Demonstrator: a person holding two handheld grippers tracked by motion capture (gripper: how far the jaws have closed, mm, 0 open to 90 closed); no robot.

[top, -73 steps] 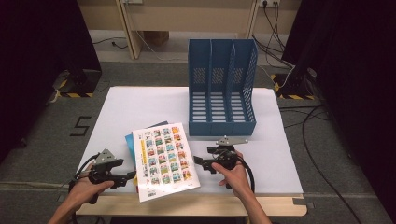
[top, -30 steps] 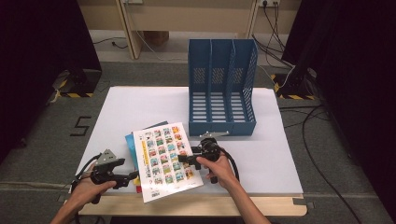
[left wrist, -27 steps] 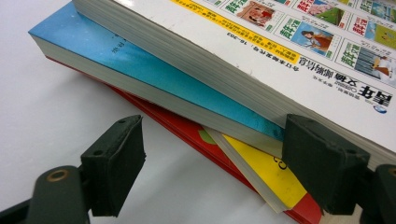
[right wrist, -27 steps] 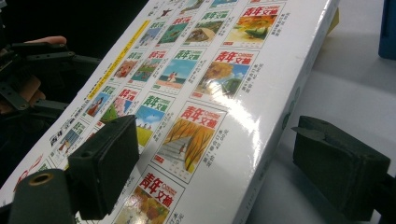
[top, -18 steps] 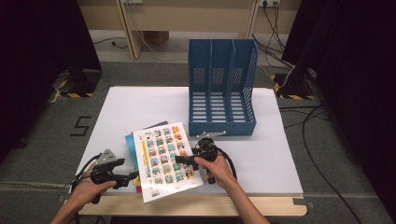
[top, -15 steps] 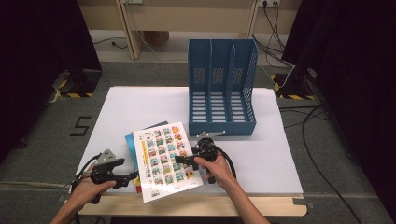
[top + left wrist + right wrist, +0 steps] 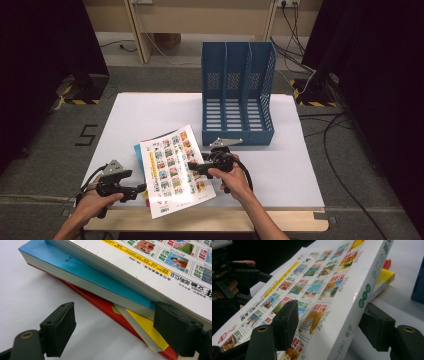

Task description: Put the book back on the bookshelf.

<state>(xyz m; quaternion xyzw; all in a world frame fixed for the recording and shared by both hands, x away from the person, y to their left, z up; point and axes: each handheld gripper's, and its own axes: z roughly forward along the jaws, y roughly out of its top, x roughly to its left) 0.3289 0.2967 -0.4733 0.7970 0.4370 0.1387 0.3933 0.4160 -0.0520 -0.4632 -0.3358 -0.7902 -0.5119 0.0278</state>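
The thick white book point(image 7: 332, 297), glossy cover gridded with small pictures, sits between the right gripper point(image 7: 332, 332)'s closing jaws, pads astride cover and spine. Beneath lie blue point(image 7: 82, 272), yellow point(image 7: 147, 332) and red point(image 7: 100, 305) books. The left gripper point(image 7: 117, 327)'s jaws have been spreading, one pad against the stack's edge. Behind stands a perforated blue file rack point(image 7: 237, 95).

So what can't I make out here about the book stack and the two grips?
- Lower books: in the high view the top white book covers the blue book; the yellow book and red book below it are partly hidden too.
- Right gripper: jaws straddle the white book's spine edge; pad contact unclear.
- Left gripper: right pad against the stack, left pad apart.
- Cover text: too small in the high view.
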